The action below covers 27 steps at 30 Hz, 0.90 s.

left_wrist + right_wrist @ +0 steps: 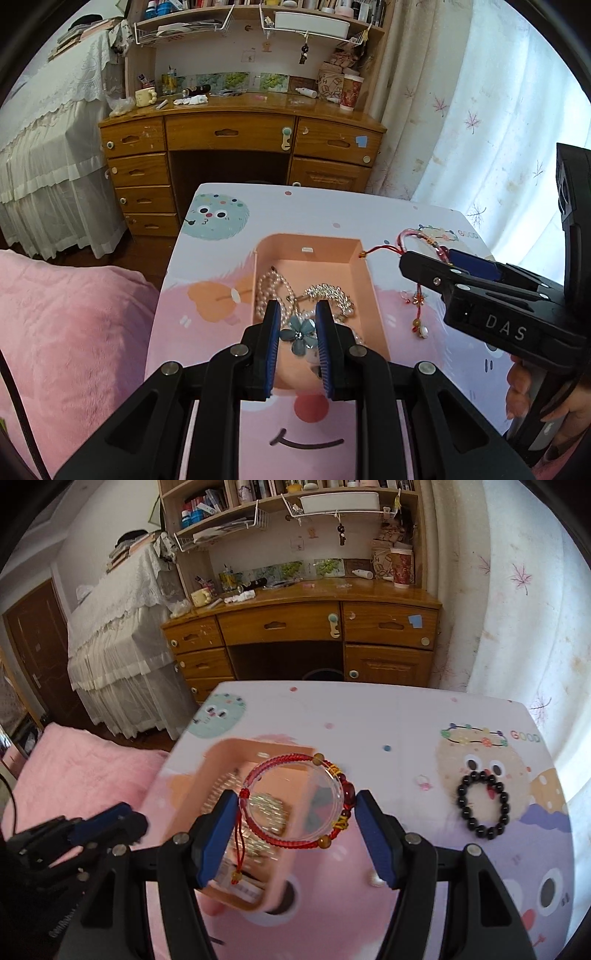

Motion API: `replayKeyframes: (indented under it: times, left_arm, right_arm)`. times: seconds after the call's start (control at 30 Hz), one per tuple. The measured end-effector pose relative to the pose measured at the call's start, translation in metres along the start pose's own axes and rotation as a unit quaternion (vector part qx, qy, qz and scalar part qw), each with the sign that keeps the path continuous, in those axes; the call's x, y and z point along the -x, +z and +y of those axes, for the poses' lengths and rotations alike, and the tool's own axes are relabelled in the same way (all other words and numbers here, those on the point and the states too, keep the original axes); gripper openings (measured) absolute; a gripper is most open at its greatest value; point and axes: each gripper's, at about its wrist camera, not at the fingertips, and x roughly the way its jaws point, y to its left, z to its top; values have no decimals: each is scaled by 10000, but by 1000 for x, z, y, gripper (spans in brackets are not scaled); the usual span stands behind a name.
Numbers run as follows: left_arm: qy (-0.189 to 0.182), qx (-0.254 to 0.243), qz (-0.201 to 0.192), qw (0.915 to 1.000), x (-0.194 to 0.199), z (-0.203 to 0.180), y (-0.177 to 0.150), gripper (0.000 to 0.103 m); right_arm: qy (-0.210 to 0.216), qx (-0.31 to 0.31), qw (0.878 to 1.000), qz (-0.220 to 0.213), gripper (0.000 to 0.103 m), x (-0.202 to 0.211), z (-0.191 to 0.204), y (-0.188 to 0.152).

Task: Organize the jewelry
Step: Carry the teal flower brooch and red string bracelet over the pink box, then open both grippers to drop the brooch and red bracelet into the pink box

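The red cord bracelet (295, 801) is hanging between the fingers of the right gripper (295, 834), at the centre of the right wrist view. Its ring is facing the camera nearly flat-on, stretched side to side between the two blue pads (218, 834), which are spread wide and pressing on its left and right edges. A clear bangle appears to be sitting inside the red cord. The knotted tail with a bead is dangling downward at lower left of the ring.

The pink box (221, 768) is lying below and slightly left of the bracelet in that view, its long axis running from lower centre toward the upper left. From the left wrist view, the bracelet (424, 243) and right gripper (436, 266) are sitting at right of centre, just beside the box's (373, 295) far right corner and apparently not yet over its opening. The judgement is that the coming move is turning on a short shift leftward.

The left gripper (297, 325) is sitting over the box's near end, its fingers narrowly parted and pinching a blue flower piece (299, 334) above the pearl strands (266, 291) and silver chain (328, 291).

A black bead bracelet (482, 805) is resting on the patterned table (388, 720), well apart at right.
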Motion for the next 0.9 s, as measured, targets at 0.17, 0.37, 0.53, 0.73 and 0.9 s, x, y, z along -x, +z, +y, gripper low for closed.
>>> replayKeyframes:
  times: [0.17,0.37,0.53,0.73,0.9]
  left_arm:
    - [-219,13,52,9997,-7,11,4,17]
    - [-471,-1,190,9987,-16,20,4,31]
    - [-634,211,298,9973,-21,28,4,59]
    - [-556,91,369,9977,-18,29,4,60]
    - [-571,82,383,9976,-12,28,-1,66]
  right_arm:
    - [4,-103,9999,-93,66,-3,17,4]
    - [-35,-266,9996,-84,66,-12,25,5]
    - [-189,-483,9985,163,67,-19,20,-3]
    - [-250,-641,9976,104,67,-7,10,-7]
    - [-318,-696,9970,137,68,-5,1,-14]
